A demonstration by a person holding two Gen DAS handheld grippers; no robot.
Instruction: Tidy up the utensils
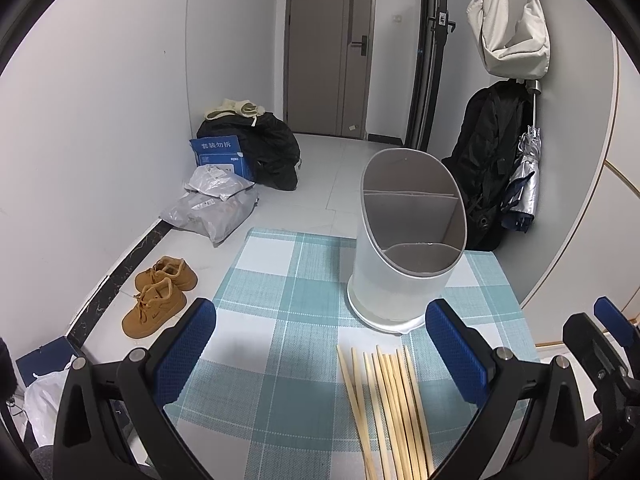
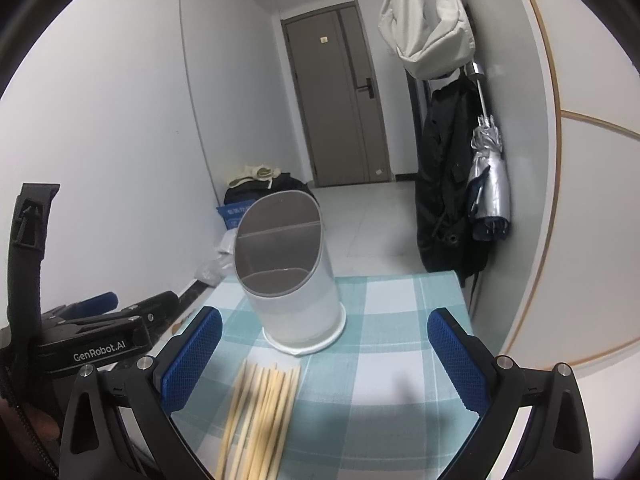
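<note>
Several wooden chopsticks (image 1: pixel 386 408) lie in a loose bundle on the blue-and-white checked tablecloth (image 1: pixel 280 280), pointing towards a white utensil holder (image 1: pixel 404 256) with a slanted grey rim and inner dividers. The holder stands upright and holds nothing that I can see. My left gripper (image 1: pixel 320 356) is open above the cloth, with the chopsticks nearer its right finger. In the right wrist view the chopsticks (image 2: pixel 260 416) lie between the spread fingers of my open right gripper (image 2: pixel 326 360), nearer the left one, and the holder (image 2: pixel 292 272) stands just beyond them.
The tablecloth (image 2: pixel 392 320) ends shortly behind the holder. On the floor to the left are brown shoes (image 1: pixel 160 296), parcels (image 1: pixel 212 208) and a black bag (image 1: pixel 268 148). A black coat (image 1: pixel 488 160), an umbrella (image 1: pixel 524 176) and a white bag (image 1: pixel 512 28) hang on the right wall.
</note>
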